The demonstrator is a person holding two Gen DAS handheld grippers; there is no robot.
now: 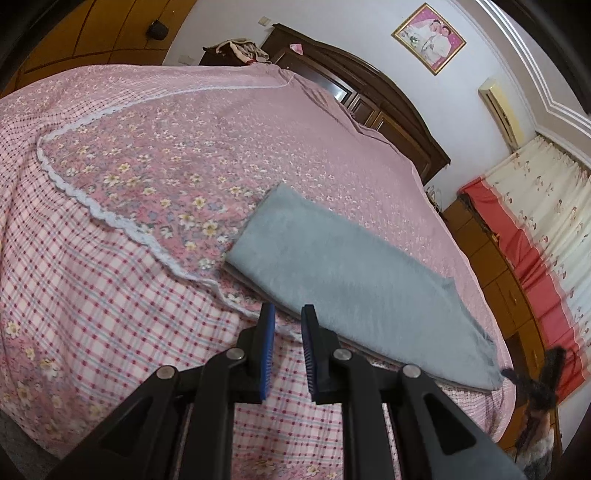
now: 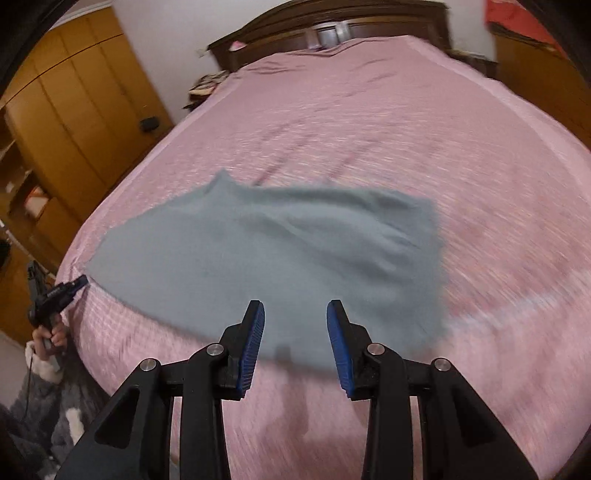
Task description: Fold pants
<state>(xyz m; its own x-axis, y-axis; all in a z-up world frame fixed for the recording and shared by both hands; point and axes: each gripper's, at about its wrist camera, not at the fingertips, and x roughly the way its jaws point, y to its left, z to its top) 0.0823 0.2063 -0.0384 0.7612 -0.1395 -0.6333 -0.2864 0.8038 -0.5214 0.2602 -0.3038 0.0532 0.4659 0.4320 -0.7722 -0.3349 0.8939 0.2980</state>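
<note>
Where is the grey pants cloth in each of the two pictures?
Left wrist view: pants lie right of centre, slanting toward the lower right.
Right wrist view: pants lie mid-picture, spread just beyond the fingers.
Shared landmark: the dark wooden headboard behind the bed.

Pants point(image 1: 343, 280): uniform grey-blue, no print, fuzzy surface.
Bedspread point(image 1: 258, 140): dusty pink with small white and yellow flowers; white scalloped trim along its edge.
Sheet point(image 1: 92, 288) beneath: white ground, red and pale blue check, a few yellow-white flowers near the lower left.
Headboard point(image 1: 376, 96): dark brown wood.
Wardrobe point(image 2: 74, 110): honey-orange wood.
Curtain point(image 1: 546, 206): cream with small figures, broad red band along one side.
Wall picture point(image 1: 428, 38): pink, gold frame.
Left gripper point(image 1: 288, 321) and right gripper point(image 2: 295, 317): black bodies, blue ribbed pads point(image 2: 251, 347).
Sleeve point(image 2: 48, 398): grey with white patches.
</note>
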